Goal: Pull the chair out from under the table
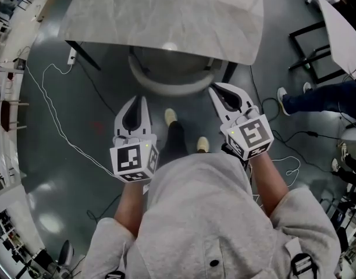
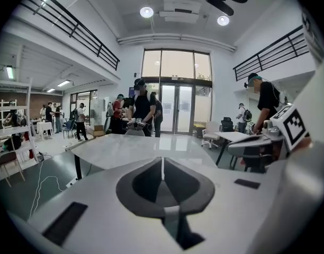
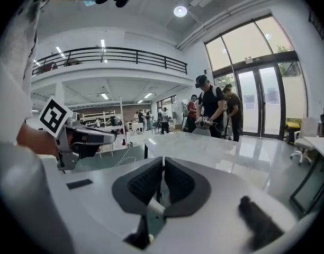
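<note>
A chair with a curved pale grey backrest (image 1: 166,87) is tucked under a marble-topped table (image 1: 166,16); only the back's rim and some of the seat show past the table edge. My left gripper (image 1: 142,99) is shut with nothing in it, its tip just below the left end of the backrest. My right gripper (image 1: 213,90) is also shut and empty, its tip at the right end of the backrest. In the left gripper view the jaws (image 2: 162,165) meet in front of the tabletop (image 2: 135,150). The right gripper view shows closed jaws (image 3: 163,165) over the tabletop (image 3: 204,144).
A white cable (image 1: 56,121) trails over the grey floor at the left. A black-framed table (image 1: 335,34) and a seated person's legs (image 1: 317,97) are at the right. My feet (image 1: 187,132) stand behind the chair. Several people (image 2: 141,107) stand beyond the table.
</note>
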A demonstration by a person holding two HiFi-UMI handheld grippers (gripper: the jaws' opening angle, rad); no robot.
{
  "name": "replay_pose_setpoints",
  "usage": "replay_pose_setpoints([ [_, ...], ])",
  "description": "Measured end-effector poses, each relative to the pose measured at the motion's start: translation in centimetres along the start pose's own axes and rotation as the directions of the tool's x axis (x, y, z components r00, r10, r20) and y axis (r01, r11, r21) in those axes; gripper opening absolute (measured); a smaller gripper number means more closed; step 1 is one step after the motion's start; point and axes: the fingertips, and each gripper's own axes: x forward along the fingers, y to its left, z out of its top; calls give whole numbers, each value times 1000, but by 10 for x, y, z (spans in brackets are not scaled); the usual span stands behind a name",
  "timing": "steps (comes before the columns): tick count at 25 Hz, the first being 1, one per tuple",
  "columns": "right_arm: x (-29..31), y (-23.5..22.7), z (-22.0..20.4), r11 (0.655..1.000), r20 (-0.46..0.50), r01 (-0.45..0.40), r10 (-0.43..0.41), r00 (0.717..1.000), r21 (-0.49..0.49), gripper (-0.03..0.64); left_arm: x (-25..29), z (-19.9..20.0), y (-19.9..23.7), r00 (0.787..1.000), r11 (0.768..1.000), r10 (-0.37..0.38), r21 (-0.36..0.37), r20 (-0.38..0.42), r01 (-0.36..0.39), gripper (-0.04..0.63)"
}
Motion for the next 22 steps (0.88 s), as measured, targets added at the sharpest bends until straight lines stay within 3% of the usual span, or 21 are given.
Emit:
replay_pose_setpoints([
  [15, 73, -37, -5, 998, -103, 66, -67, 992, -13, 28, 94, -12, 31, 987, 992, -118, 31, -114, 122, 26],
  [22, 91, -44, -13, 999, -158, 40, -40, 987, -2, 30, 120, -32, 38, 961, 978, -191, 43, -202, 203, 26],
])
